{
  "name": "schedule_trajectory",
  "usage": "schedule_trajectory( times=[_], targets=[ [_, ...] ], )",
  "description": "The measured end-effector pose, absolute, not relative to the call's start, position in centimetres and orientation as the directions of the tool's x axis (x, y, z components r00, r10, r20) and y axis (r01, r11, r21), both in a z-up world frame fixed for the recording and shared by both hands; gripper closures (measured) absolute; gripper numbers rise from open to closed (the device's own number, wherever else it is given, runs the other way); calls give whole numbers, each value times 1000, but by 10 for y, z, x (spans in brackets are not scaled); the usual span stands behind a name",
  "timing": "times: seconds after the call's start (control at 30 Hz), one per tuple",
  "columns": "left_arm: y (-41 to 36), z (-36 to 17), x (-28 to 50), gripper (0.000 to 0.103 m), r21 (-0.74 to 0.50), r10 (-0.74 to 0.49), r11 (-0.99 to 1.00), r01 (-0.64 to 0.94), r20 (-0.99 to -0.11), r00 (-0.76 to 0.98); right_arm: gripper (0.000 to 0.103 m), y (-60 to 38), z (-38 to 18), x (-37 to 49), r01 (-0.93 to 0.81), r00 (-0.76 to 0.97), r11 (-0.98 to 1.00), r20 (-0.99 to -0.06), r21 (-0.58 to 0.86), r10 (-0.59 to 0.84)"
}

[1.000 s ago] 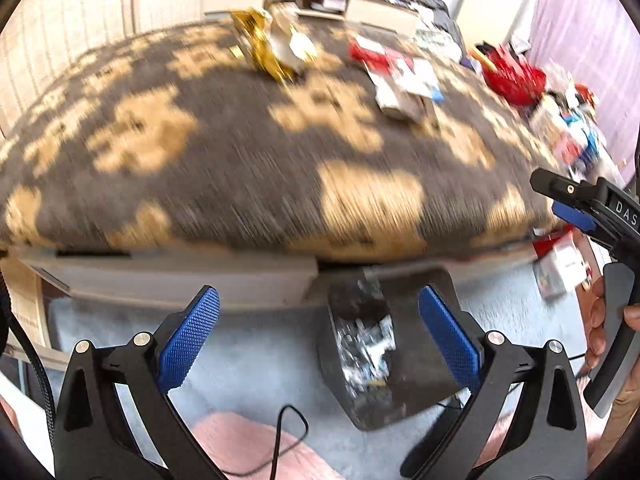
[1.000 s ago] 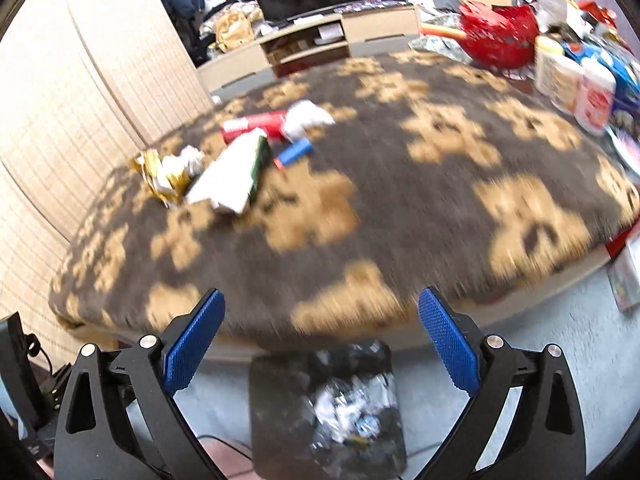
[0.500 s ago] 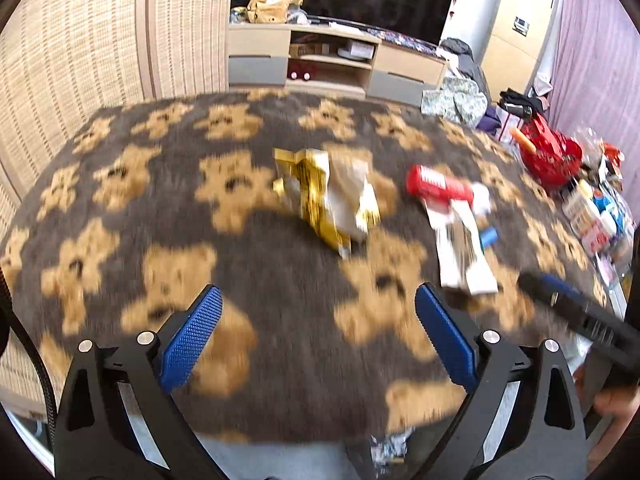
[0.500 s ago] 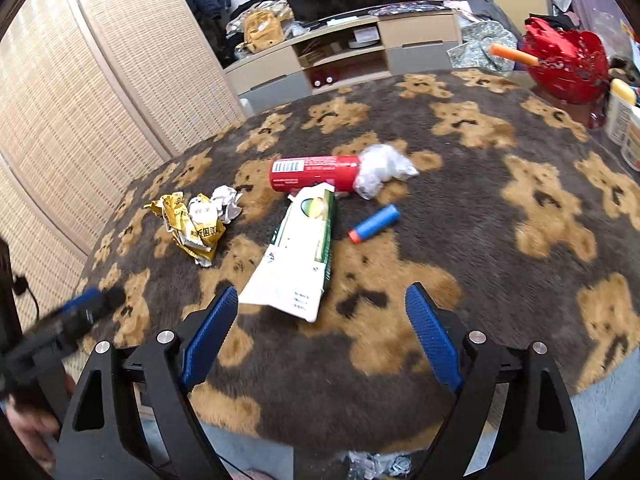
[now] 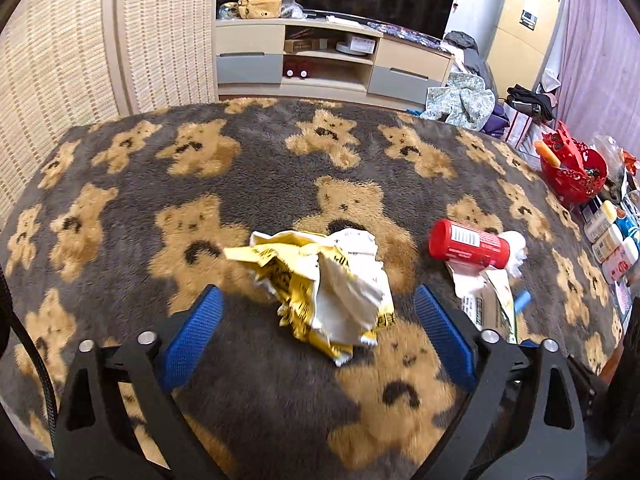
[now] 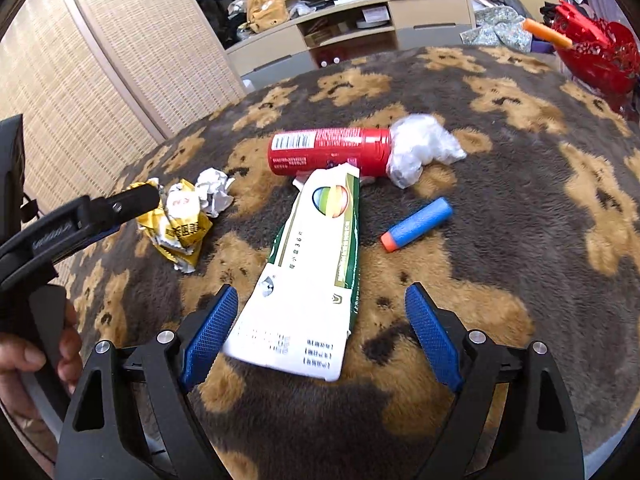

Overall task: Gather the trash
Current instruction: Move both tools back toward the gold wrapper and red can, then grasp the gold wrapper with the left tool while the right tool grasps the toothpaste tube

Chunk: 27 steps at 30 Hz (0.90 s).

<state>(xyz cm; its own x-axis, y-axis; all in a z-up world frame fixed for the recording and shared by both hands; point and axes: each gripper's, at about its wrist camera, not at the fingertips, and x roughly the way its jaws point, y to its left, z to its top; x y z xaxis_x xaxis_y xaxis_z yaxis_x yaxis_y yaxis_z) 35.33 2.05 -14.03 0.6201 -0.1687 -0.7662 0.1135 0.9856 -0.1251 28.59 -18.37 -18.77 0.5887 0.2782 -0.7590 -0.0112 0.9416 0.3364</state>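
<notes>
Trash lies on a table under a grey bear-print cover (image 5: 280,168). A crumpled yellow and white wrapper (image 5: 328,280) lies between the open blue pads of my left gripper (image 5: 316,320), just ahead of the tips. It also shows in the right wrist view (image 6: 180,224). My right gripper (image 6: 320,320) is open and empty around the near end of a flattened white and green carton (image 6: 308,280). Beyond it lie a red can (image 6: 328,150), a white crumpled wad (image 6: 420,148) and a blue foam dart (image 6: 416,224). The left gripper's finger (image 6: 100,210) reaches in beside the wrapper.
A red basket (image 5: 572,172) and several small bottles (image 5: 608,240) stand at the table's right edge. A TV stand (image 5: 332,60) is beyond the table, woven screens (image 5: 60,40) on the left. The red basket also shows in the right wrist view (image 6: 596,56).
Both grippers rose from the floor bin below the table edge and moved in over the tabletop. The left now brackets the yellow wrapper, the right the white carton. Both stayed open.
</notes>
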Motion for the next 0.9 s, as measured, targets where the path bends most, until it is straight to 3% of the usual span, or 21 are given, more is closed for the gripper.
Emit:
schedule_trajectory(
  times=[0.07, 0.13, 0.2, 0.27, 0.33, 0.9],
  targets=[
    [20, -146, 359, 44, -134, -178, 984, 118, -777, 604, 27, -182, -190, 289, -20, 583, 941, -761, 337, 285],
    [19, -150, 362, 59, -138, -184, 983, 122, -786, 590, 39, -180, -192, 291, -24, 582, 944, -763, 329, 281],
    [20, -150, 361, 63, -133, -181, 983, 123, -786, 592, 51, -181, -192, 291, -27, 583, 945, -763, 326, 280],
    [21, -149, 356, 68, -135, -183, 983, 125, -781, 597, 54, -182, -191, 289, -26, 587, 946, -761, 324, 277],
    [21, -146, 351, 79, -130, -183, 983, 130, -779, 600, 56, -184, -189, 283, -28, 591, 946, -757, 324, 277],
    [17, -105, 250, 85, -116, -199, 979, 170, -748, 633, 58, -203, -158, 205, -29, 614, 953, -747, 303, 256]
  ],
)
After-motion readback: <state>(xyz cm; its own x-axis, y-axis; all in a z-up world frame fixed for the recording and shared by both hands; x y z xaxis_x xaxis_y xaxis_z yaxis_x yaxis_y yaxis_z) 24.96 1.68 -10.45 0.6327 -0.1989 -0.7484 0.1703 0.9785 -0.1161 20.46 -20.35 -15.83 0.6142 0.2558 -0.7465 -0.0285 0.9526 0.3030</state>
